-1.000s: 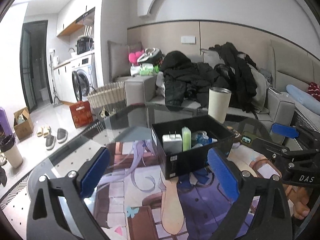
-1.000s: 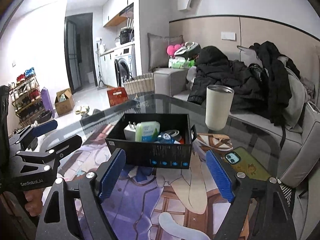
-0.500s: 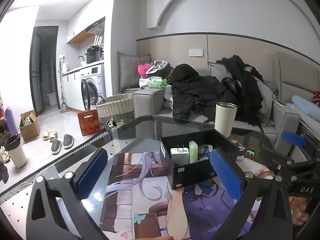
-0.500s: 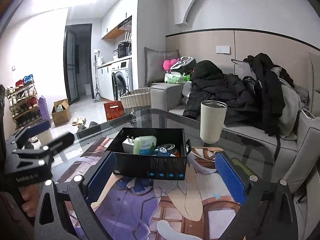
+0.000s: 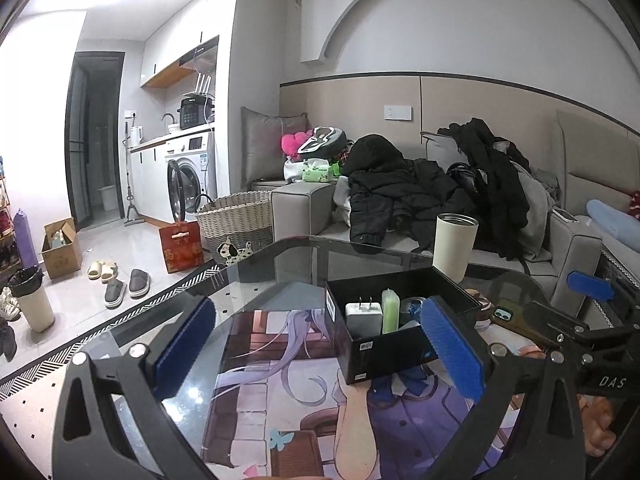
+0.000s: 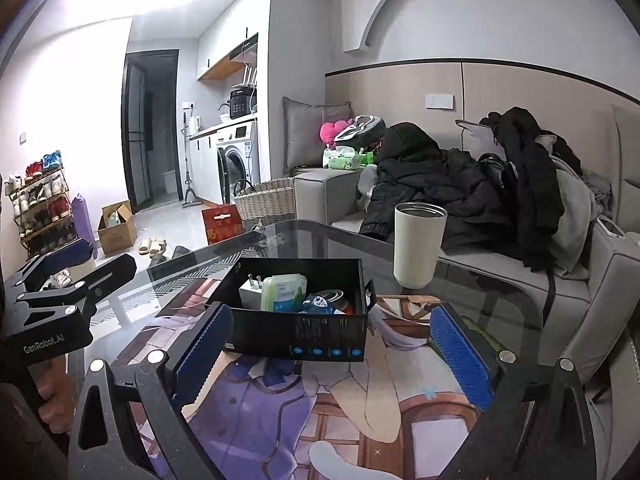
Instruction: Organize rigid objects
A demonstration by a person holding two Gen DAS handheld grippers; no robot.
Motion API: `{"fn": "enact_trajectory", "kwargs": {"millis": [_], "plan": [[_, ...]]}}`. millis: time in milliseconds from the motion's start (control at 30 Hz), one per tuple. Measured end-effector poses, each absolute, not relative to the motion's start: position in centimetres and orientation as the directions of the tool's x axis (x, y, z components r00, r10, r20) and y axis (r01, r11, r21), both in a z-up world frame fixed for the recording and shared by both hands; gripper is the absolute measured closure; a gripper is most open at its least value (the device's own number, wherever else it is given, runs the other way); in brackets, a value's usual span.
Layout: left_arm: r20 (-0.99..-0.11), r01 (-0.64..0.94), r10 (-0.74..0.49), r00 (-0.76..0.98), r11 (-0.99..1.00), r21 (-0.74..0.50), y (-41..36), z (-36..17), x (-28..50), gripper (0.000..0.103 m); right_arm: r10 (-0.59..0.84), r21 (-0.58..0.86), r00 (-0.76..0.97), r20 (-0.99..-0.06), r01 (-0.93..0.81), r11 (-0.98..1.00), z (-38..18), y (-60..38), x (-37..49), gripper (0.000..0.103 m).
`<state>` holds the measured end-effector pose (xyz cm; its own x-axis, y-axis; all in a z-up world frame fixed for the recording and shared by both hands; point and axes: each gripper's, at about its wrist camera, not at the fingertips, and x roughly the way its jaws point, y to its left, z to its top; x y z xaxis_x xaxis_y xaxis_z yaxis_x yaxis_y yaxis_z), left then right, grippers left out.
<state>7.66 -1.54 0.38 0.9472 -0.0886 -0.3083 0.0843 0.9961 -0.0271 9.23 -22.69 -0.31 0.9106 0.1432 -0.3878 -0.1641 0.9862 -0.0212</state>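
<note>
A black rectangular cardboard box [image 6: 298, 316] stands on a glass-topped table [image 6: 480, 296] over a printed anime-style mat [image 6: 340, 408], and it holds a white plug adapter [image 6: 251, 293], a flat green plastic bottle [image 6: 282, 292], a small blue-and-white packet [image 6: 318, 305] and a round metal tin [image 6: 334, 295]. The right gripper [image 6: 334, 364] hangs just in front of the box's long printed side with its blue-padded jaws spread wide; they have just been opening, and nothing lies between them, the box sitting beyond the fingertips. In the left wrist view the left gripper [image 5: 320, 348] is also wide open and empty, and the same box lies ahead and toward its right finger [image 5: 452, 348], which overlaps the box's near corner in the picture; whether they touch cannot be told. A tall cream tumbler with a steel rim [image 6: 418, 246] stands upright on the glass behind the box, apart from it. A phone in a dark green case [image 5: 505, 315] lies flat on the table beside the box. A grey sofa heaped with black jackets [image 6: 440, 184] runs behind the table.
</note>
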Motion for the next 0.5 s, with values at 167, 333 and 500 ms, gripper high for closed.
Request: {"fn": "enact_trajectory", "kwargs": {"millis": [167, 333, 500], "plan": [[-0.301, 0.08, -0.081, 0.95, 0.997, -0.017, -1.71, 0.36, 7.5, 0.0, 0.142, -0.024, 0.907, -0.397, -0.165, 0.986, -0.29, -22.88, 9.08, 0.002], [-0.311, 0.077, -0.079, 0.947, 0.997, -0.018, -1.78, 0.19, 7.67, 0.0, 0.142, -0.025, 0.904, -0.403, -0.166, 0.986, -0.34, -22.7, 9.26, 0.002], [-0.317, 0.079, -0.084, 0.945, 0.996, -0.027, -1.75, 0.11, 7.78, 0.0, 0.144, -0.028, 0.904, -0.403, -0.17, 0.985, -0.47, -22.54, 9.39, 0.002]]}}
